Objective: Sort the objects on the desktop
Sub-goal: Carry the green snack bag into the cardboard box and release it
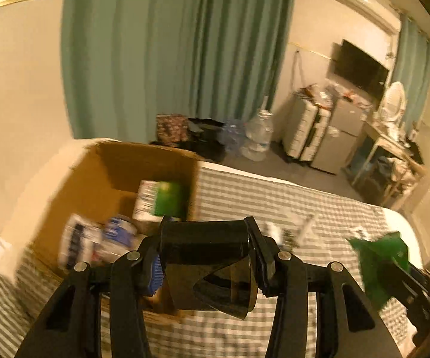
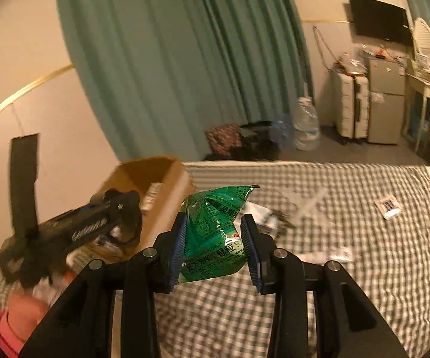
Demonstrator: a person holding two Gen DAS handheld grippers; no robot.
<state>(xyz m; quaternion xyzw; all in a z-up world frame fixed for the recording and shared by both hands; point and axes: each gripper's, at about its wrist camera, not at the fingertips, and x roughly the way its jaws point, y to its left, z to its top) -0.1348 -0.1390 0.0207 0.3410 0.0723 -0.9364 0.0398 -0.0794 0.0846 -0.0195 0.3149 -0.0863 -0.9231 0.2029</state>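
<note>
My left gripper (image 1: 206,256) is shut on a glossy black wedge-shaped object (image 1: 212,265) and holds it above the near edge of an open cardboard box (image 1: 107,161) on the checked bedspread. The box holds a green-and-white carton (image 1: 161,200) and blue-and-white packets (image 1: 101,238). My right gripper (image 2: 215,250) is shut on a green foil pouch (image 2: 215,229) and holds it above the bedspread right of the box (image 2: 161,185). The pouch and right gripper also show at the right of the left wrist view (image 1: 379,262). The left gripper shows at the left of the right wrist view (image 2: 95,226).
Loose small items lie on the checked bedspread (image 2: 364,253): white packets and clear wrappers (image 2: 298,208), a small black-and-white sachet (image 2: 389,205), a white strip (image 2: 334,253). A wall is left of the box. Beyond the bed are a green curtain, water bottles (image 2: 306,125), suitcases and a fridge.
</note>
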